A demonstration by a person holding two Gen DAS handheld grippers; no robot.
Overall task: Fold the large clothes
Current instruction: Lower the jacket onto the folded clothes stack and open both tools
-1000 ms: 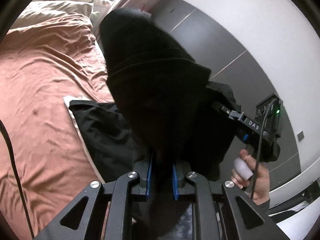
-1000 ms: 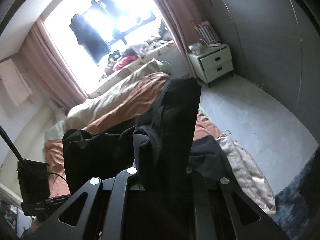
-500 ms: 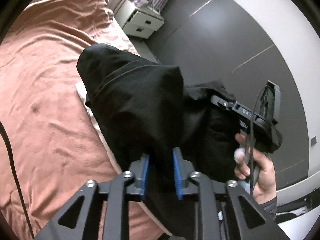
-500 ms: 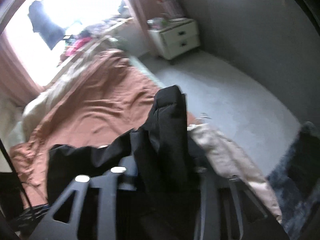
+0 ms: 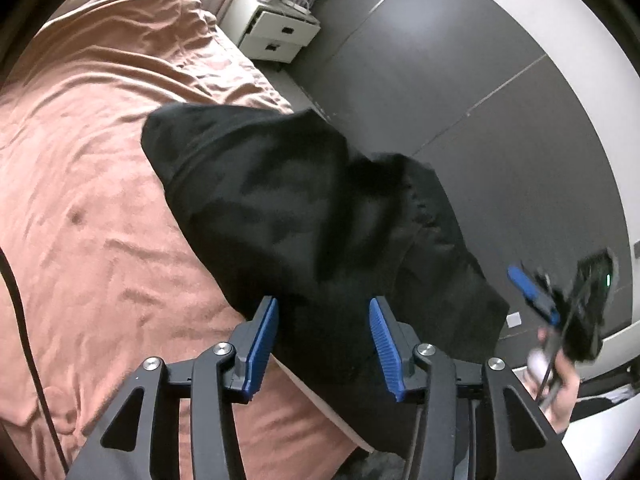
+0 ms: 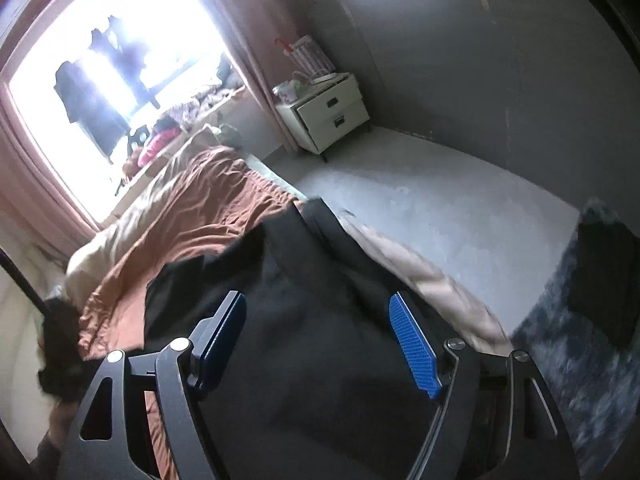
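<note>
A large black garment (image 5: 280, 208) lies bunched in a folded heap on the bed's right edge, part of it hanging over the side. My left gripper (image 5: 324, 340) hovers just above its near end. Its jaws are opening, and the blue pads (image 5: 262, 344) stand clear of the cloth. In the right wrist view the same garment (image 6: 300, 280) spreads below my right gripper (image 6: 320, 344), whose jaws are also opening and press on nothing. A person's hand (image 5: 556, 380) carries that gripper, blurred, at the far right of the left wrist view.
The bed carries a rumpled brown sheet (image 5: 100, 200) with a beige cover (image 6: 420, 276) along its side. A white nightstand (image 6: 324, 116) stands by the grey wall, a dark shaggy rug (image 6: 580, 352) lies on the floor, and a bright window (image 6: 120, 60) is behind the bed.
Both grippers were shut on the raised black garment; both have let go and opened. The garment has dropped onto the bed edge, and the right gripper has swung away to the right.
</note>
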